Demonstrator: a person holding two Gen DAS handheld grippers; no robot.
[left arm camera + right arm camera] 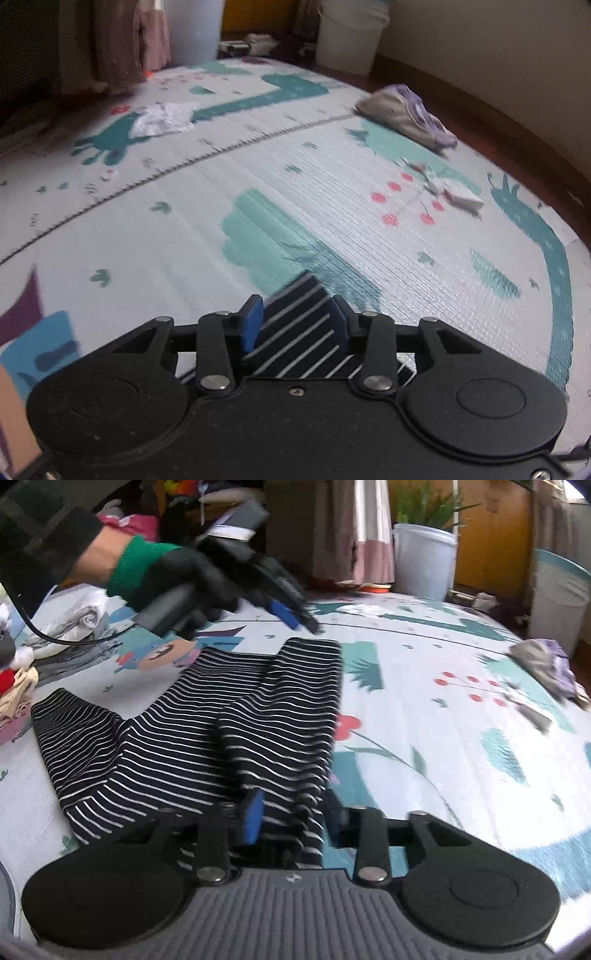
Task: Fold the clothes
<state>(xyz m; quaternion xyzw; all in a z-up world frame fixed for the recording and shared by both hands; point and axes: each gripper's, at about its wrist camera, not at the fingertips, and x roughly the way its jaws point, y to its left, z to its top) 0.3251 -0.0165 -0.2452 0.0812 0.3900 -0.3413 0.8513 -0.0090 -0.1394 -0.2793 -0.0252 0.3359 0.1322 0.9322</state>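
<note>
The striped garment (207, 731) lay partly folded on the play mat (424, 746), one half doubled over along its right edge. My right gripper (291, 812) straddled the near hem, pads apart with the cloth between them — my left gripper (297, 321) stood parted over the far corner, not pinching it. Right of the garment the mat ran open to a crumpled garment (410, 110) near its edge. Beyond stood a white bucket (351, 40) — contents hidden.

Soft daylight, perhaps from windows; motion blur, fisheye-bent edges, dim corners
</note>
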